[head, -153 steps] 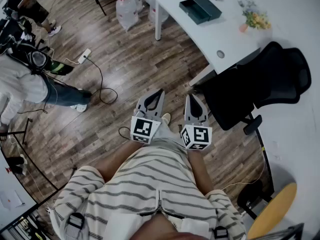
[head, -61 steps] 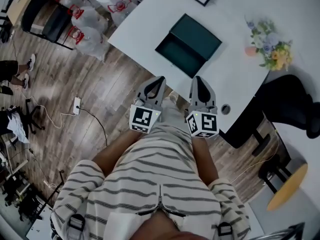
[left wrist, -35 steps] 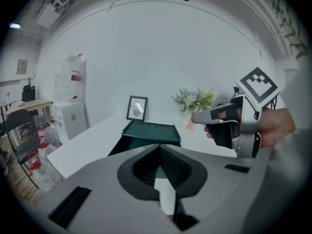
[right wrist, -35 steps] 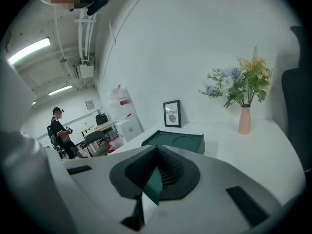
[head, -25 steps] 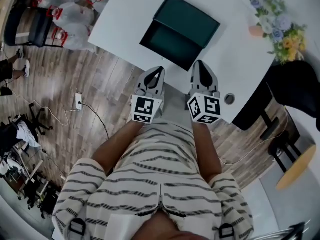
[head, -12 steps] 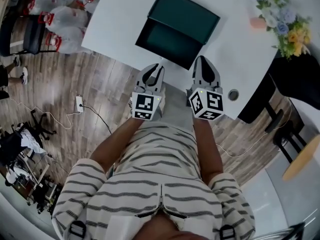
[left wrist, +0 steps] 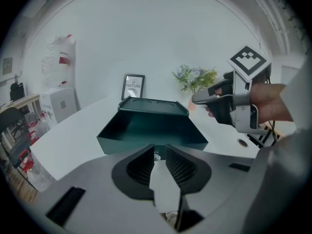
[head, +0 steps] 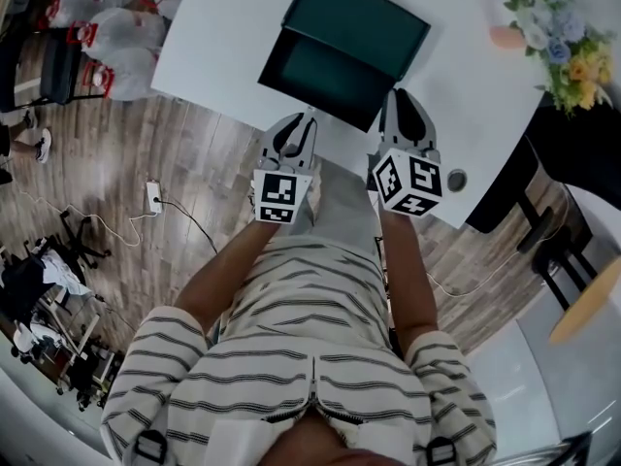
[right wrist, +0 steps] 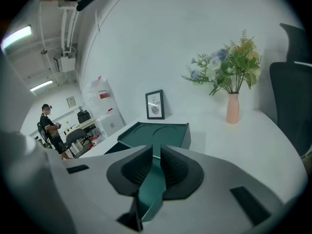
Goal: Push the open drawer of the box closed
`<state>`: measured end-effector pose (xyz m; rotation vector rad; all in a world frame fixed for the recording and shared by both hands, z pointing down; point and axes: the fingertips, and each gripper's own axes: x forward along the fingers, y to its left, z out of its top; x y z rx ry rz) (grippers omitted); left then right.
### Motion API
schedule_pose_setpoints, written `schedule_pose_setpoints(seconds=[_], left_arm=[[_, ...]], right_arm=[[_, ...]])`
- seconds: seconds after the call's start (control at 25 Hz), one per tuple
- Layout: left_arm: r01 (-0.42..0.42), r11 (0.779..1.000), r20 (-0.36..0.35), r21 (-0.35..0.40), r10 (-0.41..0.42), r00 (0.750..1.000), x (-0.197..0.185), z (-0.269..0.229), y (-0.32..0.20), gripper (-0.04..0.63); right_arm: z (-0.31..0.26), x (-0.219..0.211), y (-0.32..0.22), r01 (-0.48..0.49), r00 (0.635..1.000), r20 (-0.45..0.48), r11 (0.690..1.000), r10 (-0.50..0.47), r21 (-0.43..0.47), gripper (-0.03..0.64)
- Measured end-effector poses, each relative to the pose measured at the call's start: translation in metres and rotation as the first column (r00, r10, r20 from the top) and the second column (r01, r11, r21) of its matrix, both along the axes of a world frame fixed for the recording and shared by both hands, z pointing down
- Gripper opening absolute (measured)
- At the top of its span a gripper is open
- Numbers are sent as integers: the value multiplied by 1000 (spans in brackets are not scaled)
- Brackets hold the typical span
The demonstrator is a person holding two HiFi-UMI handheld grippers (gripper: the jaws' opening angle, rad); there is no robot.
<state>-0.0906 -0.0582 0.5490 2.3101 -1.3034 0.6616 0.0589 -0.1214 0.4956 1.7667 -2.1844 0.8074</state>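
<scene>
- The box (head: 374,17) sits on the white table (head: 218,37), close to the edge nearest you. Its drawer (head: 310,68) is pulled out toward you, so the drawer's front wall is the face you have to push. By my reading, the push has not begun.
- Your left gripper (head: 298,126) hangs just short of that front wall, near its middle, pointing at it and tilted downward. That placing makes sense, since a push near the centre should send the drawer in straight rather than skewed. Its jaws stand a narrow slit apart, with nothing between the pads.
- Your right gripper (head: 405,110) is over the table by the drawer's right corner. Its jaws have just been opening and now show a small gap. Only the green of the box beyond shows through it, and nothing is pinched. From there it could share the push or steady the box.
- The vase of flowers (head: 548,37) and the framed picture (left wrist: 132,87) stand well apart from the box, beyond it and clear of the drawer's travel. Nothing braces the box from behind, so a hard shove could slide it.
</scene>
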Motion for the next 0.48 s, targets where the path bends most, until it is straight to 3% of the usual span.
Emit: schedule_pose_setpoints(seconds=[0.48], left_arm=[[0, 1000, 15, -7, 0, 1000, 2, 9, 1, 74]], right_arm=[[21, 22, -24, -48, 999, -11, 998, 47, -37, 110]])
